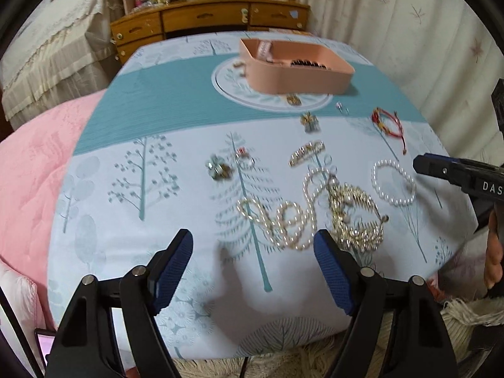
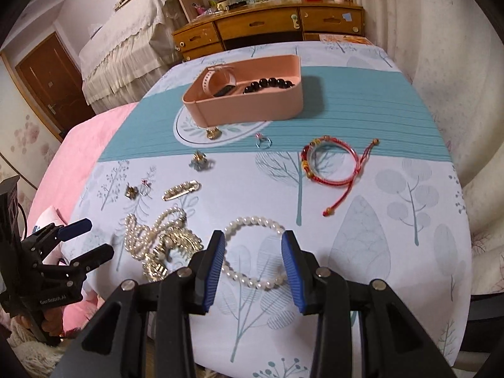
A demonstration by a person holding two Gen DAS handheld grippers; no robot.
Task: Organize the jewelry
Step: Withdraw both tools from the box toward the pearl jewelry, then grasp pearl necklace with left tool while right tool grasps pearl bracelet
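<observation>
Right hand-held gripper (image 2: 253,267) part-open, straddling pearl bracelet (image 2: 252,252), not yet clamped. Left hand-held gripper (image 1: 253,267) wide, empty. Risk: beads roll off pads when closing.

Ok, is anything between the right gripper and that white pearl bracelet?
Nothing visible. The right gripper is open, its fingers straddling the pearl bracelet, not pressing it. The tangled pearl necklace lies clear to its left.

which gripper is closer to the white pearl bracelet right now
Right. The right gripper straddles the pearl bracelet, fingers open either side. The left gripper hovers beside the tangled pearl necklace.
</observation>
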